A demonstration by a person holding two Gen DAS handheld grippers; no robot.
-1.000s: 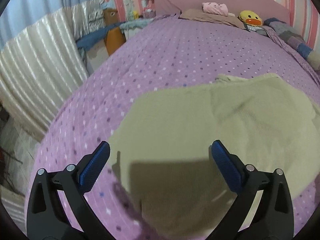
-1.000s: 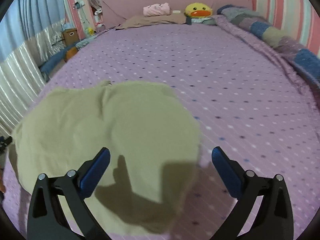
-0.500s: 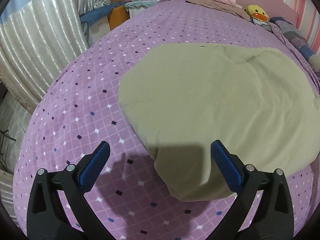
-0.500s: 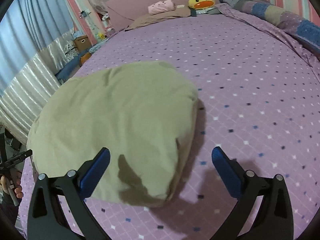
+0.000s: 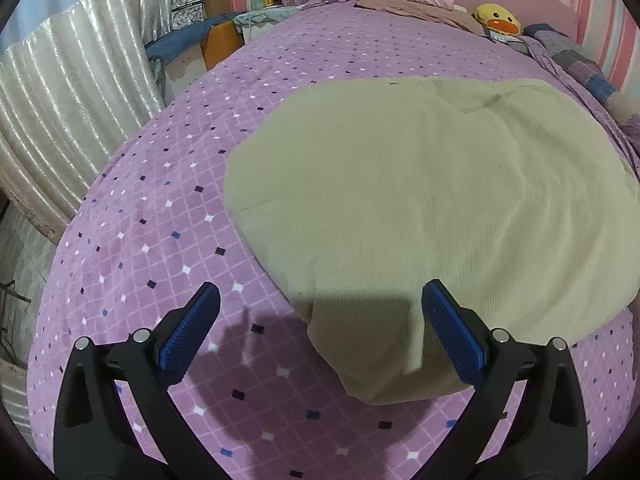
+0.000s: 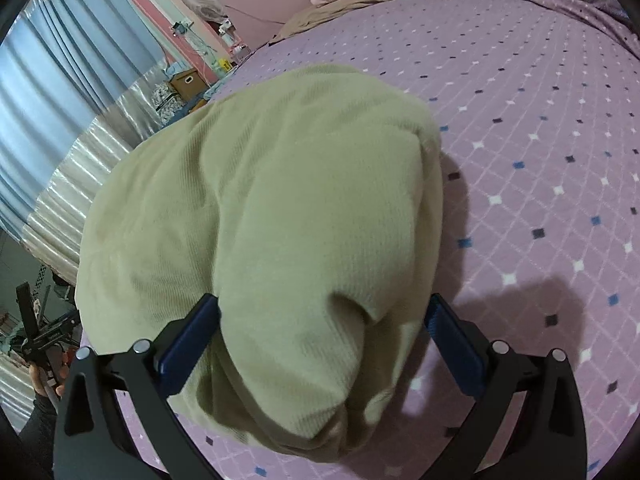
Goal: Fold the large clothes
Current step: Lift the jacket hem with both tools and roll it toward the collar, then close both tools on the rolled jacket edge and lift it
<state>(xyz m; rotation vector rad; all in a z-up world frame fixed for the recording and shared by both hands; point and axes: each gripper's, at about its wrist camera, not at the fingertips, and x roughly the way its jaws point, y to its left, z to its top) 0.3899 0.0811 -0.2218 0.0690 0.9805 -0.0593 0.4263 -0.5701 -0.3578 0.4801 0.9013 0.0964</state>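
Item: garment (image 5: 420,200), pale green ribbed knit, spread on the bed (image 5: 160,220). Soft, limp, light; likely to sag and bunch. Take by near corners. Left claw (image 5: 320,328) spread, empty, straddling one corner. Right claw (image 6: 320,336) spread around a raised fold, not pinching.

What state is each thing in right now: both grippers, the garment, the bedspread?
Left gripper: open, over the garment's near corner, gripping nothing.
Right gripper: open, a bunched-up fold of the garment between its fingers.
Beige garment: lying on the bed, flat on the left side, humped up at the right gripper.
Purple bedspread: spread flat under the garment.
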